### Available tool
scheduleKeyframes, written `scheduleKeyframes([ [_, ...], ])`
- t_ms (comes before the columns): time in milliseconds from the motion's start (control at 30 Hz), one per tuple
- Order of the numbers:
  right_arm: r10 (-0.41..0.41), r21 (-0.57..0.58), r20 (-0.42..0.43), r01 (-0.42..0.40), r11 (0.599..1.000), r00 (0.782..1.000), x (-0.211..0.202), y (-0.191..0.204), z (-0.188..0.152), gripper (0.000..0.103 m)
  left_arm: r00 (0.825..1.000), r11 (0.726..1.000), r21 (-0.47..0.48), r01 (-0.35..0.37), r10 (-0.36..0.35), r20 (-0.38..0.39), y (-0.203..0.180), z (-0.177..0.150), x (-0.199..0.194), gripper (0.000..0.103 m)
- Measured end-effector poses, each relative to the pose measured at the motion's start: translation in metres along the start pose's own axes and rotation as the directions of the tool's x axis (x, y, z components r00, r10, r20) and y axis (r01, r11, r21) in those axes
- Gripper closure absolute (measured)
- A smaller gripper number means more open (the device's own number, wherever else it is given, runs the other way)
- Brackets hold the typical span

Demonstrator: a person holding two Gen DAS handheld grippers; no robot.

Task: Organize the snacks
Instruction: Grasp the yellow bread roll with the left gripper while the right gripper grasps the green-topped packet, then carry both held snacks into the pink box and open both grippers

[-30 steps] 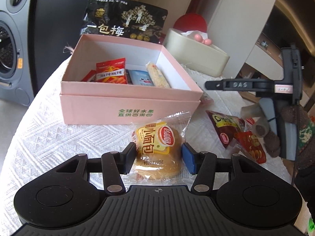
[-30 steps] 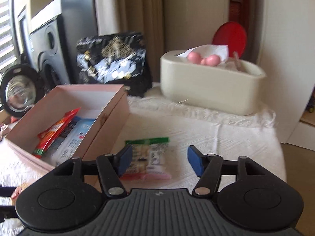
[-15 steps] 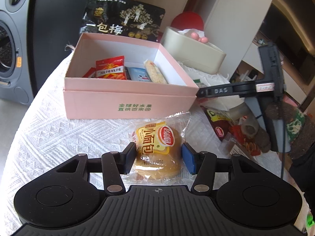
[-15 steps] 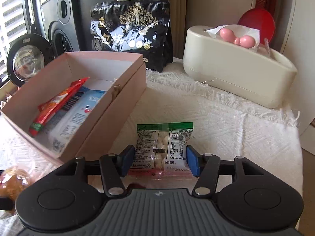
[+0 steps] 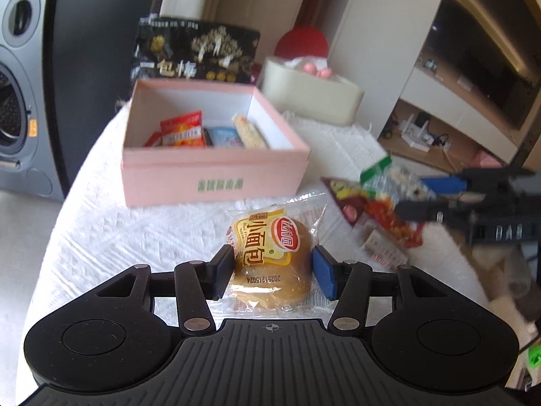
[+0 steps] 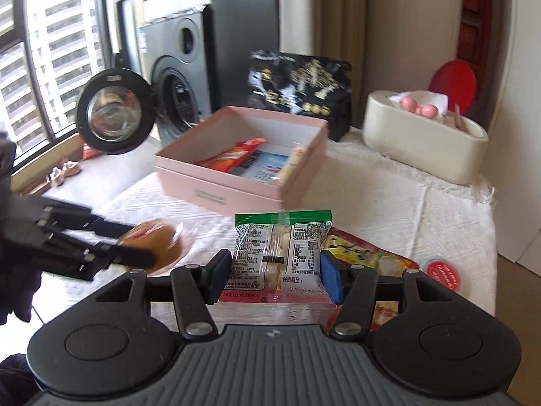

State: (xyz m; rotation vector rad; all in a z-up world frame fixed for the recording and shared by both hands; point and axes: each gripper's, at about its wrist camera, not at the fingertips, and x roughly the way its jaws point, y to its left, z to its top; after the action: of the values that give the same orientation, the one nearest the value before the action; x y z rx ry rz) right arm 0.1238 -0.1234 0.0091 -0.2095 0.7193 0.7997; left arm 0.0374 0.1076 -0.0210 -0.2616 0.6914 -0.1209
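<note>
**Left-wrist and right-wrist views: two wrapped snacks gripped in front of the pink box**

Left-wrist view: the left gripper (image 5: pixel 274 272) is seen clamped on a wrapped small bread bun (image 5: pixel 272 257), its pads pressed against both sides of the bun. The bun is held just in front of the pink box (image 5: pixel 216 179), apart from its front wall. Inside the box a red snack packet (image 5: pixel 182 130), a blue packet (image 5: pixel 225 137) and a pale snack bar (image 5: pixel 250 132) are shown lying against the far wall, with bare floor nearer the front wall. To the right of the box, the right gripper (image 5: pixel 436 196) is seen blurred, with a green-topped packet between its fingers, above a red sauce-style packet (image 5: pixel 378 209) lying on the white tablecloth (image 5: pixel 101 237).

Right-wrist view: the right gripper (image 6: pixel 275 277) is shown closed on the green-topped clear snack packet (image 6: pixel 280 250), whose printed back label can be read only here. An open washing-machine door (image 6: pixel 113 111) left of the box is also shown only here. The box top is open, and bare cloth is left between the packet and the box's near corner. Behind the box a black plum bag (image 6: pixel 299 91) stands upright; to the box's right, a cream tissue holder (image 6: pixel 422 149) sits near the table's far edge. The cloth's right edge falls away just right of the holder.
</note>
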Motion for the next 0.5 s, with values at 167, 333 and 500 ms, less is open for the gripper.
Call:
scheduleKeyframes([
  [167,0.048,-0.049,0.070,-0.044,0.998,0.996,-0.022,0.026,0.004,0.046,0.984,0.996,0.057,-0.073,0.062,0.169,-0.003,0.054,-0.040,0.046],
  [333,0.052,-0.079,0.119,-0.043,0.996,0.991,-0.029,0.039,0.008,0.046,0.957,0.995,0.043,-0.094,0.079,0.280,0.010,0.121,-0.036,0.046],
  [500,0.041,-0.060,0.114,-0.035,0.998,0.993,-0.024,0.035,0.009,0.046,0.973,0.997,0.043,-0.068,0.056,0.224,0.030,0.159,0.023,0.046],
])
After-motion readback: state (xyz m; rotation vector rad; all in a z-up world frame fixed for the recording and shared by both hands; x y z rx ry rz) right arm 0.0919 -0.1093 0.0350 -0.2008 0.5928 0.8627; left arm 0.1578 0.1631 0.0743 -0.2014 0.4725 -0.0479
